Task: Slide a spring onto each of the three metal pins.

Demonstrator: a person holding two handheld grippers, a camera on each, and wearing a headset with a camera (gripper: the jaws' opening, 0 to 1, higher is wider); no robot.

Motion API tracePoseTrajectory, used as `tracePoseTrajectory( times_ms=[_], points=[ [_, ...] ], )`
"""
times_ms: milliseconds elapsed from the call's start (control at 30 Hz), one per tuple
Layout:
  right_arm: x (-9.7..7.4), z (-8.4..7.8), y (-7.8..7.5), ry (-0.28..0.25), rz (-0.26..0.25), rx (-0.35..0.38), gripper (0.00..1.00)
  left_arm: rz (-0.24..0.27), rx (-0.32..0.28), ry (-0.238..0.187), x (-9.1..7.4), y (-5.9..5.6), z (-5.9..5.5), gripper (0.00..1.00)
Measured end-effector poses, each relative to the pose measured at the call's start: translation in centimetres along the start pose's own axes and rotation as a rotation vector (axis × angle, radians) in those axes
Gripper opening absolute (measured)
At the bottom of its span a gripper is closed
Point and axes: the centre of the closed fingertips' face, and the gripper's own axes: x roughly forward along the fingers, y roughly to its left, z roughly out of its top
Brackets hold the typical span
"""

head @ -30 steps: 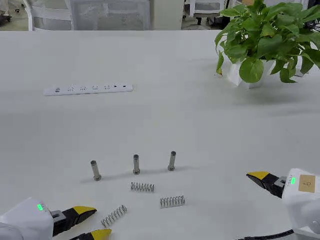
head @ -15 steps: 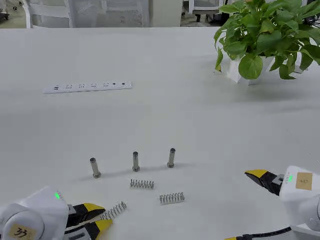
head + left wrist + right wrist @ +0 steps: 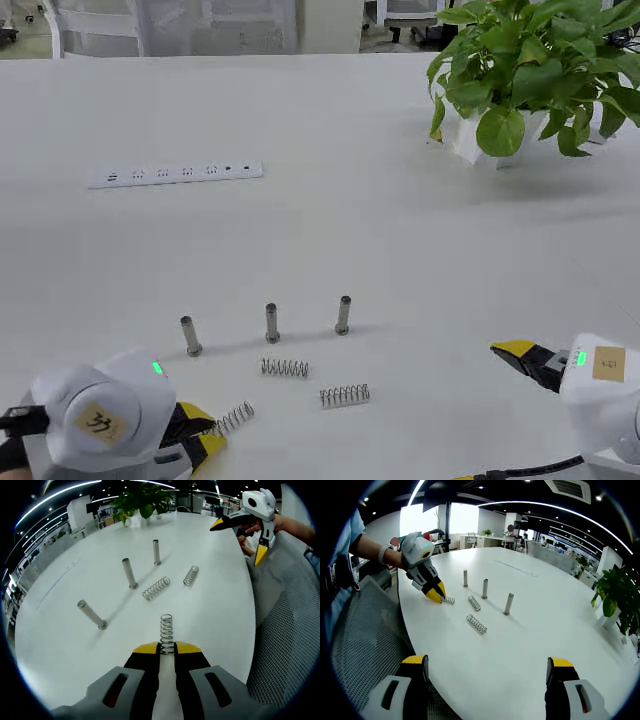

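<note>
You had before you a broad white desk (image 3: 400,250), a white power strip (image 3: 175,173) lying toward its far left, a leafy potted plant (image 3: 530,70) at its far right, pale chairs (image 3: 215,25) beyond its far edge, and long ceiling light strips (image 3: 560,511) over the open office.

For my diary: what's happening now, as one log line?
left tongs: shut on near spring | right tongs: open, empty | pins: three upright, bare | other springs: two lying flat
</note>
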Motion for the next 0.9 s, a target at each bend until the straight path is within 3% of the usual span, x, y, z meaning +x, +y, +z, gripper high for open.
tracePoseTrajectory(
  times_ms=[200, 367, 633, 733, 900],
  points=[
    [0.11, 0.10, 0.12, -0.003, 0.004, -0.001, 0.98, -0.005, 0.002, 0.086, 0.21, 0.04, 0.02, 0.07],
    [0.20, -0.01, 0.19, -0.001, 0.009, -0.001, 0.98, -0.004, -0.005, 0.122, 0.20, 0.06, -0.19, 0.07],
    [0.10, 0.12, 0.05, -0.004, 0.008, -0.001, 0.98, 0.008, -0.024, 0.076, 0.06, 0.04, -0.33, 0.06],
    [0.15, 0.22, 0.12, -0.006, 0.009, -0.001, 0.98, 0.025, -0.096, 0.026, 0.06, 0.19, -0.29, 0.06],
    [0.43, 0.22, 0.52, -0.003, 0.019, 0.002, 0.98, 0.039, -0.113, -0.009, 0.07, 0.21, -0.25, 0.06]
  ],
)
